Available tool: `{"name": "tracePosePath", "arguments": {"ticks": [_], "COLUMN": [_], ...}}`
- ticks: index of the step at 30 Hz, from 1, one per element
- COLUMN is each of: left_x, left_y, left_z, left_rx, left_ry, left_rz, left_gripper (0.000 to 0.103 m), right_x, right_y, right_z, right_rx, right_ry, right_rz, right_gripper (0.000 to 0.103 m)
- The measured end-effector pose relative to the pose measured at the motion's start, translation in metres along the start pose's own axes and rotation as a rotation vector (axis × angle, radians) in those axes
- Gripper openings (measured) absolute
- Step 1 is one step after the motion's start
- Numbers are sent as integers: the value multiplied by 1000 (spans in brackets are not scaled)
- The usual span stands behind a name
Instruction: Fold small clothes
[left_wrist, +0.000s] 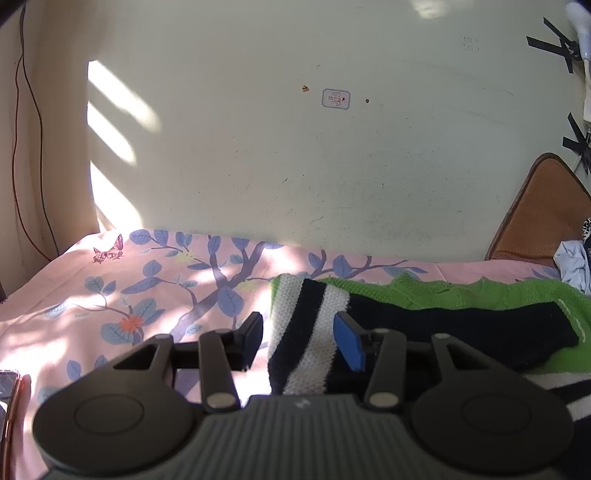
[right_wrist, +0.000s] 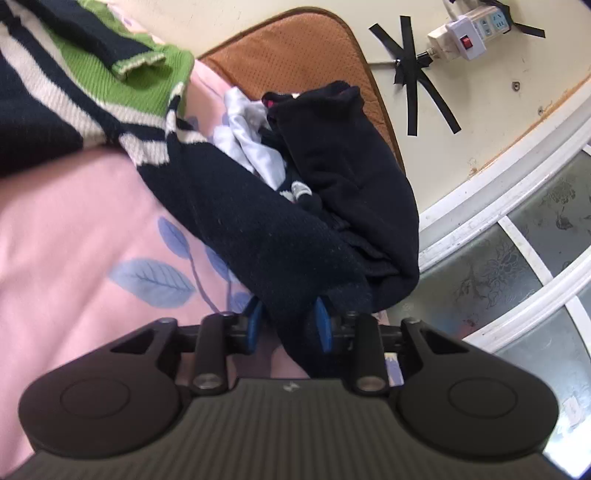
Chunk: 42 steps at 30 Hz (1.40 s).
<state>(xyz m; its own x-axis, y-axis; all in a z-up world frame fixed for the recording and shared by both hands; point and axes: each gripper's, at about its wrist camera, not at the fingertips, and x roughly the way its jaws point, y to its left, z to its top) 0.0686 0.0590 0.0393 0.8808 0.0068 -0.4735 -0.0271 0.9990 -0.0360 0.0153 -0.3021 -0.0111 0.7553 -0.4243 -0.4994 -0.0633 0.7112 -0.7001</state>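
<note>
Knit sweater (left_wrist: 424, 295), one; left gripper (left_wrist: 300, 341) jaws apart; right gripper (right_wrist: 289, 325) jaws clamping its sleeve (right_wrist: 258, 236).

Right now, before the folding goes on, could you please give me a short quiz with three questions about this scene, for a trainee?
1. True or false: the right claw is closed on a dark sleeve of the sweater.
2. Which colours does the sweater show? A) red and yellow B) green, white and navy C) grey only
3. Fill in: the sweater lies on a pink bedsheet printed with blue ____.

Key
1. True.
2. B.
3. Leaves.

The left claw stands open around a striped part of the sweater.
</note>
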Motion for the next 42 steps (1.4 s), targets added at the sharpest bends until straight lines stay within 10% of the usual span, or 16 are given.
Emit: {"name": "tracePosePath", "arguments": {"ticks": [3, 10, 19, 23, 26, 32, 37, 40, 41, 42], "left_x": [-1, -13, -28, -29, -23, -9, -1, 6, 9, 11], "left_y": [0, 1, 33, 53, 64, 66, 55, 47, 45, 44], "left_z": [0, 7, 24, 27, 27, 23, 17, 12, 10, 8], "left_rx": [-1, -40, -201, -282, -317, -349, -304, -268, -254, -240], "left_ry": [-1, -17, -47, -48, -29, 40, 66, 89, 99, 105], "left_rz": [-3, -64, -132, -161, -164, -169, -159, -144, -134, -125], "left_gripper": [43, 44, 47, 50, 53, 53, 53, 53, 52, 52], "right_x": [-26, -76, -68, -50, -34, -3, 37, 65, 72, 71], "right_y": [-27, -112, -62, -15, 16, -10, -2, 10, 8, 3], "right_z": [5, 58, 215, 267, 288, 236, 173, 153, 148, 146], "right_rx": [198, 794, 876, 877, 750, 743, 628, 630, 668, 721], "right_ry": [-8, -156, -223, -223, -146, -213, -104, -4, 5, -20], "right_rz": [133, 748, 1194, 1179, 1141, 819, 562, 598, 664, 673], "right_gripper": [5, 5, 5, 14, 50, 49, 61, 57, 22, 11]}}
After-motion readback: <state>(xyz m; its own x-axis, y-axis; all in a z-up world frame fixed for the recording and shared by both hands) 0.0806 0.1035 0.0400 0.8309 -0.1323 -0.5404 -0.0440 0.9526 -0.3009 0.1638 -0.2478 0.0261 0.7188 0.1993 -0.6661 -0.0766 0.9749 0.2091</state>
